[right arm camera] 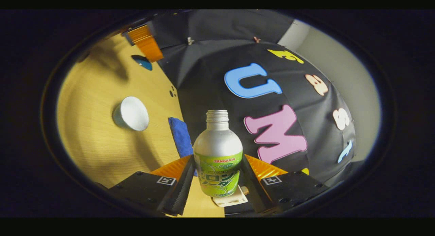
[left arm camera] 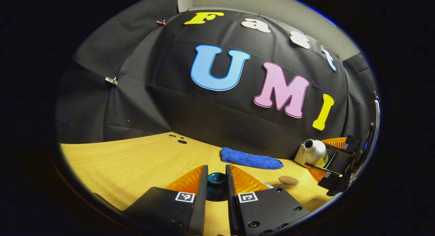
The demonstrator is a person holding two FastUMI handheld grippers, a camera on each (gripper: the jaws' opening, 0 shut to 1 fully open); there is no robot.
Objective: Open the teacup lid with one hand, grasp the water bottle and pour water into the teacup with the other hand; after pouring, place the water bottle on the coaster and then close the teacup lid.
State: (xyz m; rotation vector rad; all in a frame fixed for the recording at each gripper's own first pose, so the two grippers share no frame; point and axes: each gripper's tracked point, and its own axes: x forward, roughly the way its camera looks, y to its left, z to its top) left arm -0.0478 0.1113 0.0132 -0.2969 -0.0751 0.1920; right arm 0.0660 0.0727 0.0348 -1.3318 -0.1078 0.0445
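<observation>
**Teacup uncovered, bottle lifted for the pour**

Teacup (right arm camera: 131, 113) stood open on the worktop (right arm camera: 91, 140), its pale inside showing in the right gripper view, so the lid step looked done. The lid (left arm camera: 216, 179), a dark blue-green piece, sat between the fingers of the left gripper (left arm camera: 216, 181), which were drawn narrow around it and appeared to pinch it, held off to the side of the teacup, presumably to keep the mouth free for water.

The right gripper (right arm camera: 217, 181) was closed on the water bottle (right arm camera: 218, 154), both fingers pressing the labelled lower body. Its neck was uncapped and, seen from the left gripper view, the bottle (left arm camera: 314, 151) was tilted with its mouth turned toward the middle of the worktop, which suggested the pour was being set up. The bottle was well apart from the teacup, so no water could reach it yet.

A blue cloth (left arm camera: 250, 159) lay beyond the teacup, against the booth wall. The small round brown coaster (left arm camera: 289, 180) lay between the cloth and the bottle, bare, ready to take the bottle afterwards. A pale flat object (right arm camera: 231, 199) lay below the bottle; I could not tell what it was.
</observation>
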